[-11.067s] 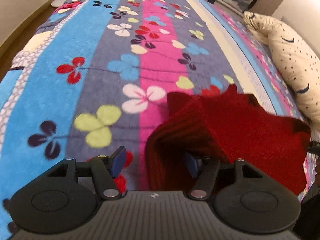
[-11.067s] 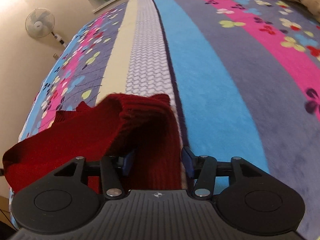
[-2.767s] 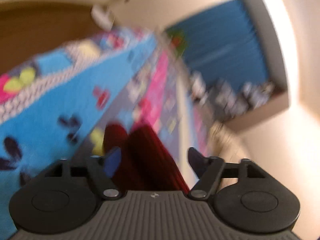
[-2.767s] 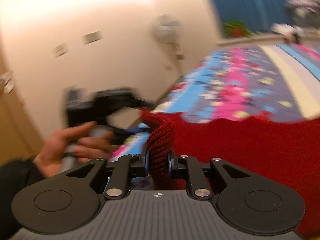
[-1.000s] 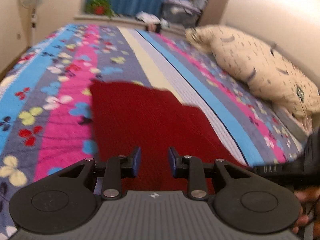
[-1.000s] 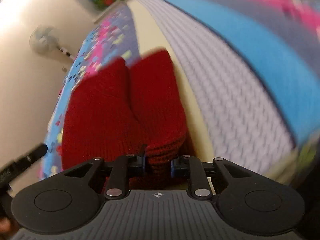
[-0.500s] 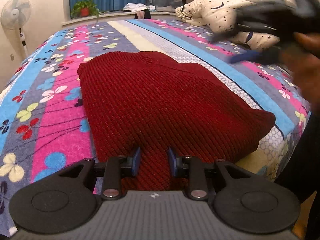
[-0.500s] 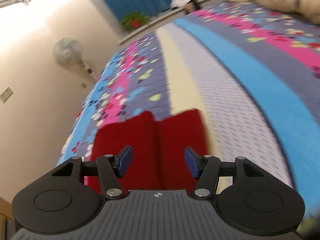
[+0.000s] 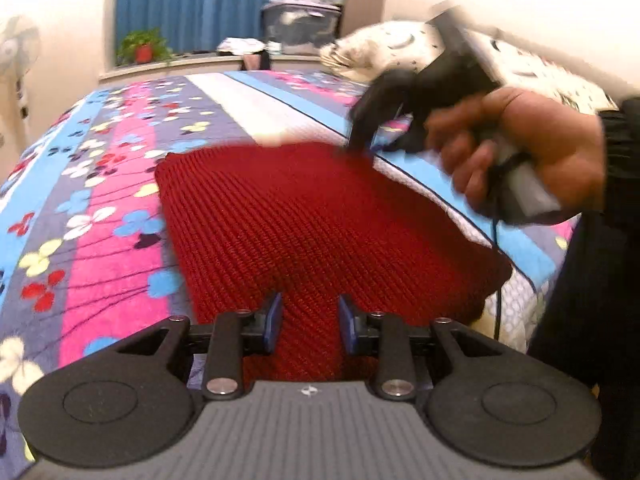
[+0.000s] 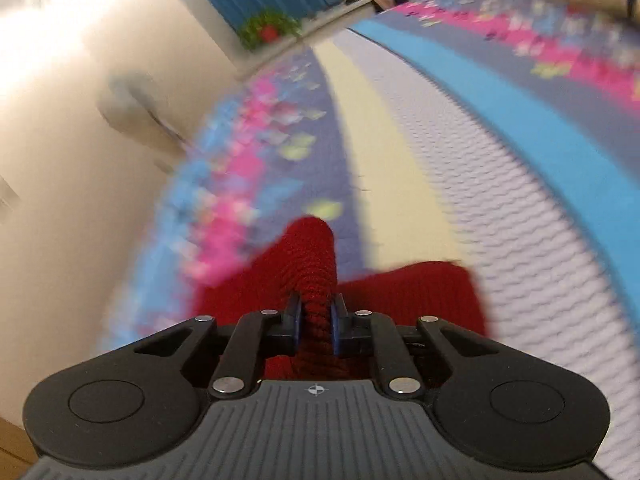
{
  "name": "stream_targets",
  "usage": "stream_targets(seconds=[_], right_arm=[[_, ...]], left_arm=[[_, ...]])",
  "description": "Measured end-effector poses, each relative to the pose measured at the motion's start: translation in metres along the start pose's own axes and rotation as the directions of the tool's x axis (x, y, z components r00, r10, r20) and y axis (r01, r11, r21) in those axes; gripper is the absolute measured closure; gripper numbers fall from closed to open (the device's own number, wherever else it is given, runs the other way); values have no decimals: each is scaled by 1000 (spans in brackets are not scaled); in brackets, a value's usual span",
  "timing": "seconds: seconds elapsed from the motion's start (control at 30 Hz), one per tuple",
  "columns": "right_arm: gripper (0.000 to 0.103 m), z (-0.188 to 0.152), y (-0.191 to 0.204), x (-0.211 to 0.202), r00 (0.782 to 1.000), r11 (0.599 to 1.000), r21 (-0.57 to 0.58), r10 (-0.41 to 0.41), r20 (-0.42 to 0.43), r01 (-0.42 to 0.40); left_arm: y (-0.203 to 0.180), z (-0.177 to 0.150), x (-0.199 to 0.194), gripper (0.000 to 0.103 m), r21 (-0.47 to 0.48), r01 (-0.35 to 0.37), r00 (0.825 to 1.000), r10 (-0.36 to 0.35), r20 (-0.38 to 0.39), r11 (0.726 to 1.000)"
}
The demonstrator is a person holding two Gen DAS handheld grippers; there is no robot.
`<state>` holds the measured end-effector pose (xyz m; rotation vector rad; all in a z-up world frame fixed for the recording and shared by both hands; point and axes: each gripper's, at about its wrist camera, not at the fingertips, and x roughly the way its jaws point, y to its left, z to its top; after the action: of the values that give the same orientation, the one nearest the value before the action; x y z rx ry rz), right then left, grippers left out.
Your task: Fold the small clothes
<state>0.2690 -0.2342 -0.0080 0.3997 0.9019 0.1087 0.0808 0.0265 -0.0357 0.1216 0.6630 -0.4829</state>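
Two tools work a red knit garment [image 9: 312, 216] spread on the bed [image 9: 100, 184]: the right tool [image 10: 316, 320], closing, pinches a raised far-corner fold, while the left tool [image 9: 308, 320], opening and empty, hovers over the near hem directly ahead.

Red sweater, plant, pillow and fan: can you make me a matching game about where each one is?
Things:
1. red sweater
2. plant
3. pillow
4. fan

Places:
A. on the ledge in front of the blue curtain
B. far right side of the bed
C. spread on the flowery blanket
D. by the left wall

Pairs: 1-C, 2-A, 3-B, 4-D
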Motion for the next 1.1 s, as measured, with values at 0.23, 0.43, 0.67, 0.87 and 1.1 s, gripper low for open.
stream_targets(seconds=[0.23, 0.43, 0.67, 0.87, 1.1], right_arm=[[64, -9, -13, -70, 991, 997, 33, 68, 117, -72], [63, -68, 10, -86, 985, 928, -333, 136, -110, -166], [62, -87, -23, -75, 976, 962, -185, 181, -116, -201], [45, -87, -28, -56, 989, 952, -285, 76, -127, -110], [45, -74, -44, -68, 987, 966, -207, 141, -79, -154]], left_arm=[[4, -5, 1, 65, -5, -14, 999, 14, -31, 1000], [19, 7, -13, 65, -116, -42, 995, 52, 84, 992], [18, 4, -1, 65, -104, -169, 986, 168, -15, 980], [8, -1, 7, 64, -72, -151, 987, 146, -75, 986], [7, 6, -3, 51, -146, -201, 978, 189, -91, 969]])
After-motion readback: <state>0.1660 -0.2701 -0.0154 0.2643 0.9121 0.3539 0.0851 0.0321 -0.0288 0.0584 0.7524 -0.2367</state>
